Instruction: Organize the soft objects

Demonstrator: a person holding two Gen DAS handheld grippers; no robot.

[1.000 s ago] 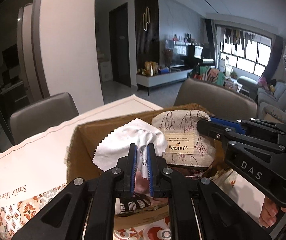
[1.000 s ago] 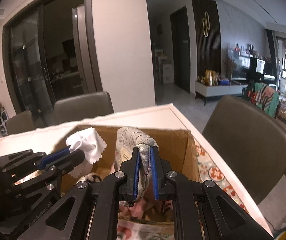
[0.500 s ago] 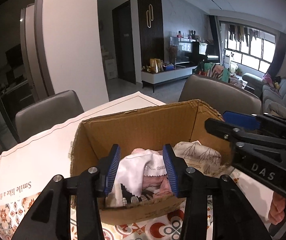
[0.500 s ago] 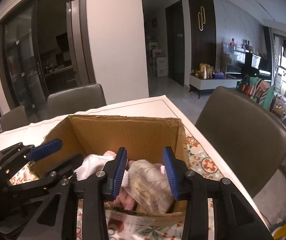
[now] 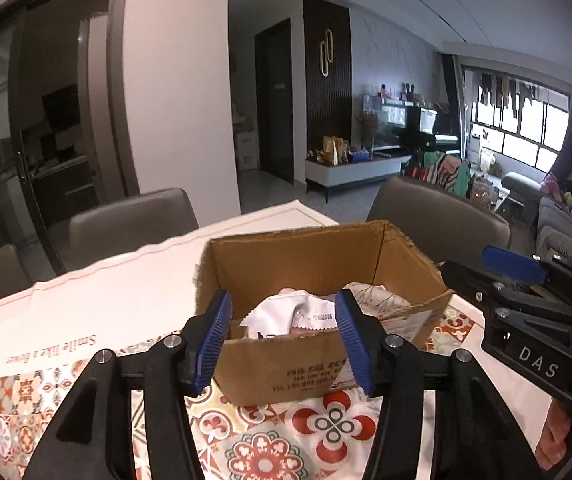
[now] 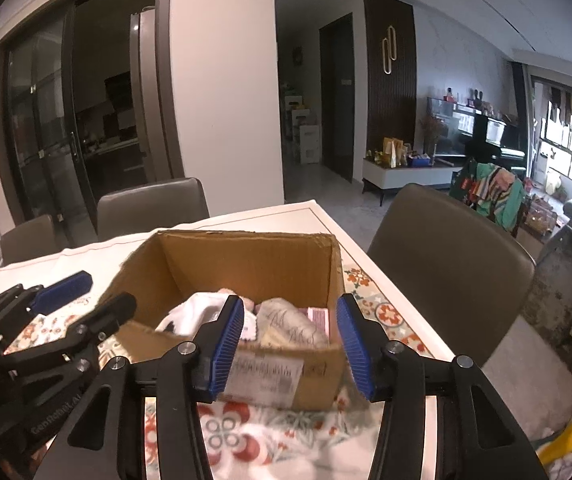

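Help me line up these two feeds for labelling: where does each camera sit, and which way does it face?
Left wrist: rides the left gripper, facing forward over the cardboard box on the table; its open fingers show, the right gripper at right.
Right wrist: rides the right gripper, facing the same box; its open fingers show, the left gripper at left.
Shared: the box, the white cloth, the patterned tablecloth.

one box (image 5: 318, 264); three chairs (image 6: 446, 236)

right tool (image 6: 290, 344) spread, empty | cardboard box (image 6: 245, 264) holds white cloth (image 6: 193, 314)
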